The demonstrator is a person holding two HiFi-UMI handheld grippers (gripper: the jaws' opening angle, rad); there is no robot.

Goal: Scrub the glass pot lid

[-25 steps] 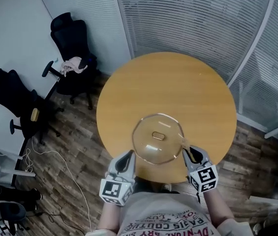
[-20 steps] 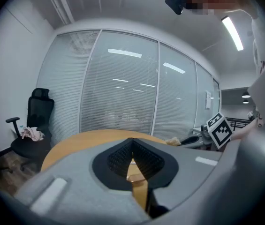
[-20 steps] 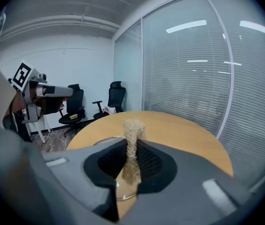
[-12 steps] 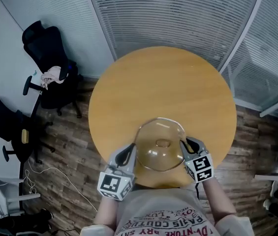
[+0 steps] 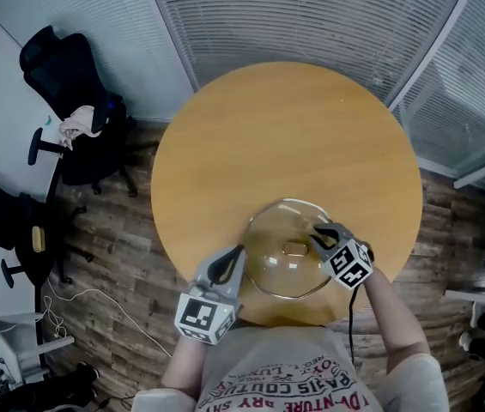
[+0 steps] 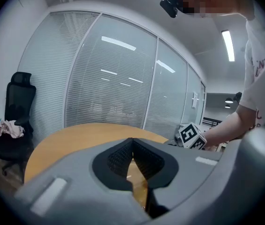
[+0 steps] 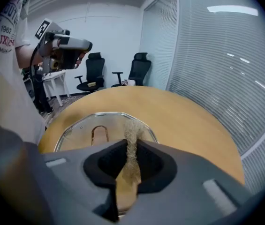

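Right gripper (image 5: 318,232): clamped on tan fibrous scouring pad (image 7: 131,142); it has moved from the rim onto the round glass pot lid (image 5: 272,269), beside its handle (image 5: 294,248), so scrubbing is probably starting. Left gripper (image 5: 233,260): closed, seemingly pinching the lid's left rim. Lid lies on round wooden table (image 5: 285,127), near its front edge.

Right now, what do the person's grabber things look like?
The left gripper and right gripper are grey, with black ridged pads inside their jaws. Each carries a white cube with black square markers. A thin black cable trails from the right one. The person wears a pale T-shirt with red lettering.
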